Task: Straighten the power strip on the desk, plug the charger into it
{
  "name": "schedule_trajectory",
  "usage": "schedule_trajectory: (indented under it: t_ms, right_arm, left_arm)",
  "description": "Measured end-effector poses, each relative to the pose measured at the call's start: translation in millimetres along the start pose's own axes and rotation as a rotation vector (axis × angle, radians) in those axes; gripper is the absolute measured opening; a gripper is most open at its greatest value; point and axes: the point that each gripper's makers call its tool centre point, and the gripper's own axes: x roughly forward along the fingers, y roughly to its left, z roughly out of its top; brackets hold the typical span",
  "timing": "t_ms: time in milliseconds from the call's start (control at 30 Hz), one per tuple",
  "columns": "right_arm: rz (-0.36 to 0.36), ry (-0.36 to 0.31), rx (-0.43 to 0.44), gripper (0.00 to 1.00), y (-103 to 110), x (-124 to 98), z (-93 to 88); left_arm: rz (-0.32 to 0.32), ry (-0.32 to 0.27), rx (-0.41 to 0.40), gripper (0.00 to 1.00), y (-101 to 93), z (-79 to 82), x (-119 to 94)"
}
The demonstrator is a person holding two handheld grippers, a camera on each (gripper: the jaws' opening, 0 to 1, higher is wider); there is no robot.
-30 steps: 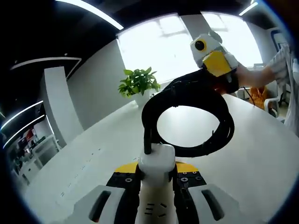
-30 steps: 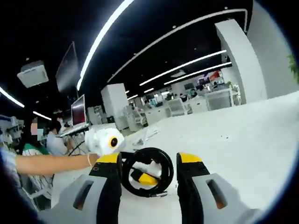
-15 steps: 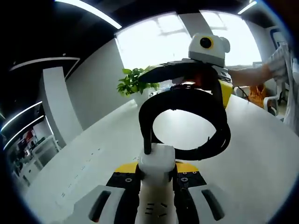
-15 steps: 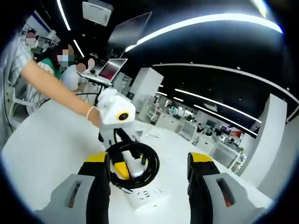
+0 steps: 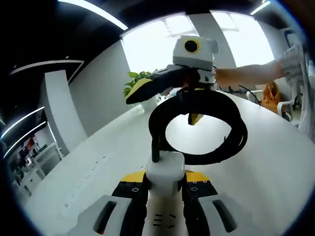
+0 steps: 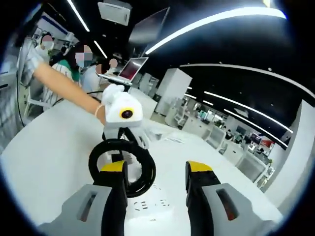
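Observation:
My left gripper (image 5: 165,179) is shut on one end of the white power strip (image 5: 164,216). The strip's black cable (image 5: 236,142) rises from that end in a round coil above the white desk (image 5: 275,162). My right gripper (image 5: 167,104) comes in from the upper right, open, at the top of the coil. One yellow fingertip (image 5: 196,118) shows inside the loop, the other outside it. In the right gripper view my right gripper (image 6: 157,169) stands open over the power strip (image 6: 147,204). The coil (image 6: 98,152) is at its left jaw, with the left gripper (image 6: 123,135) beyond.
A potted plant (image 5: 135,81) stands at the desk's far end by bright windows. A person's arm (image 6: 64,88) reaches in from the left over the desk (image 6: 44,147). Behind are a laptop (image 6: 129,71) on a stand, several people and office desks.
My right gripper has moved left across the top of the coil and turned, so its fingers now straddle the cable. The left gripper still holds the strip.

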Motion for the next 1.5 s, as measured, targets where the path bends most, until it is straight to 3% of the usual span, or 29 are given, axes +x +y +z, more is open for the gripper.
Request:
schedule_trajectory:
  t_ms: [133, 267, 433, 800, 900, 1267, 1400, 1500]
  right_arm:
    - [0.096, -0.023, 0.021, 0.41, 14.7, 17.7, 7.3]
    - [0.159, -0.001, 0.029, 0.31, 21.4, 28.1, 6.3]
    - [0.192, 0.027, 0.05, 0.3, 22.3, 30.1, -0.6]
    - [0.204, 0.065, 0.042, 0.31, 26.0, 24.4, -6.9]
    - [0.202, 0.061, 0.045, 0.31, 26.2, 23.7, -6.1]
    - [0.206, 0.069, 0.044, 0.33, 26.5, 23.7, -7.9]
    - [0.208, 0.076, 0.04, 0.45, 27.2, 23.0, -9.1]
    - [0.215, 0.079, 0.033, 0.52, 29.0, 23.4, -9.2]
  left_arm:
    - [-0.001, -0.002, -0.002, 0.25, -0.1, -0.1, 0.1]
    - [-0.002, 0.006, 0.004, 0.26, 0.5, -0.1, 0.4]
    - [0.009, 0.016, 0.021, 0.26, -0.5, 0.2, 0.5]
    - [0.016, -0.004, -0.036, 0.29, 0.9, -0.4, 0.8]
    - [0.044, -0.053, -0.067, 0.43, 5.0, 6.5, -1.9]
    - [0.002, -0.015, -0.04, 0.75, -4.3, -0.8, -4.2]
    - [-0.025, -0.027, -0.089, 1.0, -6.2, -1.6, -7.4]
    - [-0.024, -0.049, -0.095, 0.99, -3.8, 0.1, -16.9]
